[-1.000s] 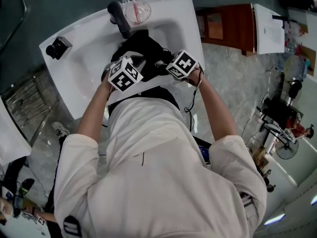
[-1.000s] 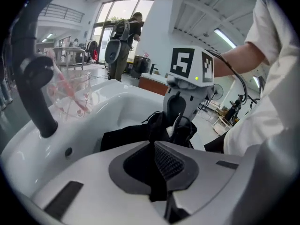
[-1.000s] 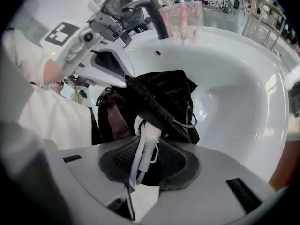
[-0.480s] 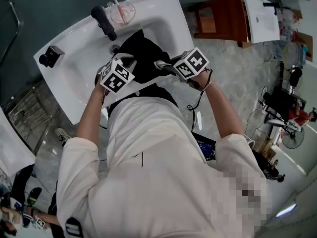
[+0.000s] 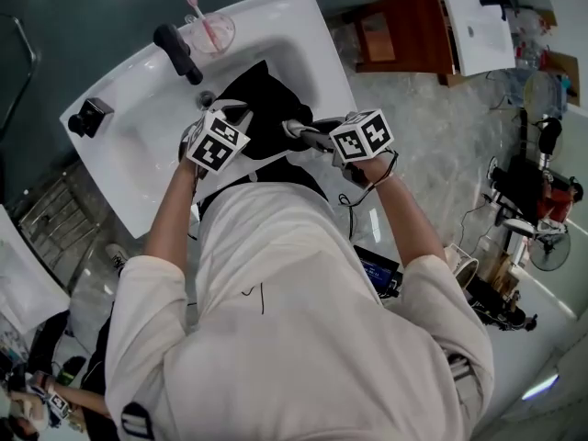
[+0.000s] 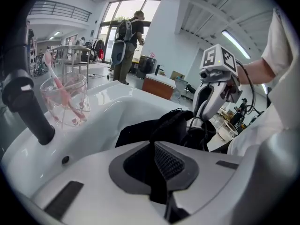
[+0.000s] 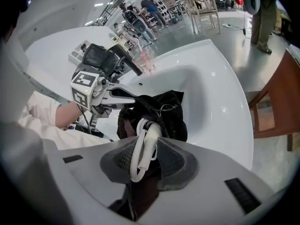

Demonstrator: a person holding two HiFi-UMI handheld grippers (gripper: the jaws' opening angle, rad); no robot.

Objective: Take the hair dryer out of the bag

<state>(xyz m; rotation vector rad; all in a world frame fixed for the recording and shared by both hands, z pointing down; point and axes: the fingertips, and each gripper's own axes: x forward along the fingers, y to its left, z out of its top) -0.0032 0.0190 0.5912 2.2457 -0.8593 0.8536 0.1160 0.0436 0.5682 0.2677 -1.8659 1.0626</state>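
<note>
Right hand-held gripper has drawn up and off toward the sink's right side since a second ago, its marker cube rolled over. Its jaws have just been closing, with a white cord between them. Left hand-held gripper sits about where it was.

White sink: large basin, person leaning over it, both arms reaching in.

Black bag: slumped in the basin below the faucet, mouth toward the person, between the two grippers.

Left hand-held gripper, own view: jaws nearly together, pinching a fold of black bag fabric at the near edge.

Right hand-held gripper, own view: pads clamped on the looped white cord and its ribbed sleeve, which run back into the bag's mouth just ahead of the jaws.

Hair dryer: body not visible; only the cord end shows, the rest inside the bag.

Clear cup with pink toothbrush on the rim beside the faucet.
</note>
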